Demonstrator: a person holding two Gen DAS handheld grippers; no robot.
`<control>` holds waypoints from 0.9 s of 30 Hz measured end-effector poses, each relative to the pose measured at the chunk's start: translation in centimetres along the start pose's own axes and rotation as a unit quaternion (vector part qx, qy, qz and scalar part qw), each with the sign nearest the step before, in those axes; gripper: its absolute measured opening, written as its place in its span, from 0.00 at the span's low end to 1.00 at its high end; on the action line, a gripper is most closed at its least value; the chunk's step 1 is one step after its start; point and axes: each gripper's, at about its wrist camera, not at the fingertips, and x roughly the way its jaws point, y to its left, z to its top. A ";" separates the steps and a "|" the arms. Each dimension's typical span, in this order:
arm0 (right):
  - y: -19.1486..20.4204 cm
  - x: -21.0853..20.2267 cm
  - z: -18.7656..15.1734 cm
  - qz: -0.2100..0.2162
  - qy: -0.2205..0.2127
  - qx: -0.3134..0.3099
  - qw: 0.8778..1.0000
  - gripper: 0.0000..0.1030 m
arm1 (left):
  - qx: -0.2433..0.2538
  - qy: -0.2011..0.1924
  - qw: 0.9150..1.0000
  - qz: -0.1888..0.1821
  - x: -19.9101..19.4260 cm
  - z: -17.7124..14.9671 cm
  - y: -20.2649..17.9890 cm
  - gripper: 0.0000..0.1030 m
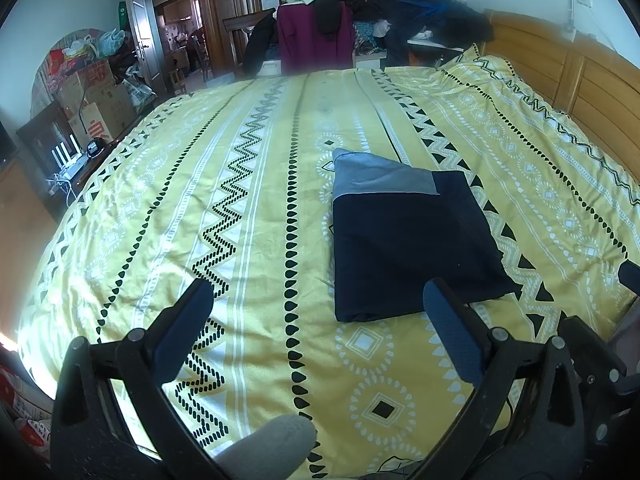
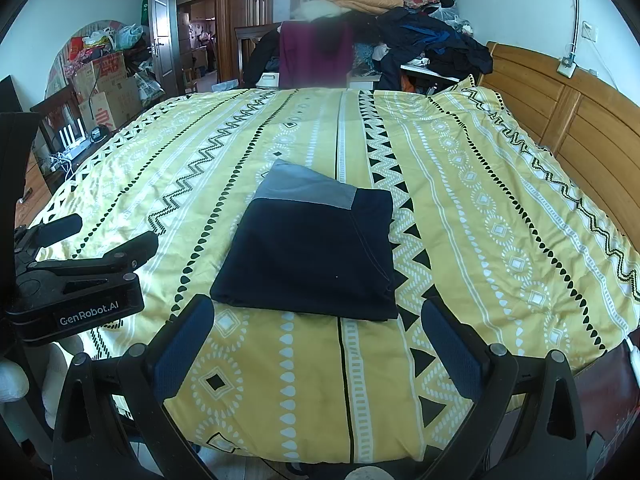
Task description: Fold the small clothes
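A folded garment (image 2: 308, 256) lies flat on the bed (image 2: 480, 208), a neat soft rectangle of dark navy cloth with a band of lighter grey-blue fabric across its far end. A line of stitching runs down its right side in the right wrist view. The bedcover under it is a yellow cotton-looking sheet, slightly creased, printed lengthwise with white zigzags, black teardrop rows, triangles and ringed diamonds.

Just short of the garment's near edge hangs the right gripper (image 2: 316, 328), its two fingers spread wide with nothing between them; the pads (image 2: 182, 340) are blue and finely dimpled, set on black hinged arms. To the garment's left hangs the left gripper (image 1: 318, 316), jaws equally wide and empty, its right-hand pad crossing the garment's near right corner in its own view, whether touching I cannot tell.

Beyond the garment, past the bed's far edge, heaps of rumpled clothing (image 2: 400, 36) are piled up. A ribbed wooden headboard (image 2: 568, 112) closes the bed to the garment's right.
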 end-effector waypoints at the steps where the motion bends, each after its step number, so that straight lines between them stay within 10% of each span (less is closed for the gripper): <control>1: 0.0 0.0 0.0 0.000 0.000 0.000 1.000 1.00 | 0.000 0.000 1.000 0.000 0.0 0.0 0.0 1.00; 16: 3.5 2.0 0.0 0.003 0.033 -0.031 0.999 1.00 | -0.025 0.025 0.999 -0.007 2.2 -2.1 4.2 1.00; 27: 20.1 12.7 -1.6 0.073 0.135 -0.150 0.977 1.00 | -0.167 0.097 0.977 0.089 8.4 -10.7 23.7 1.00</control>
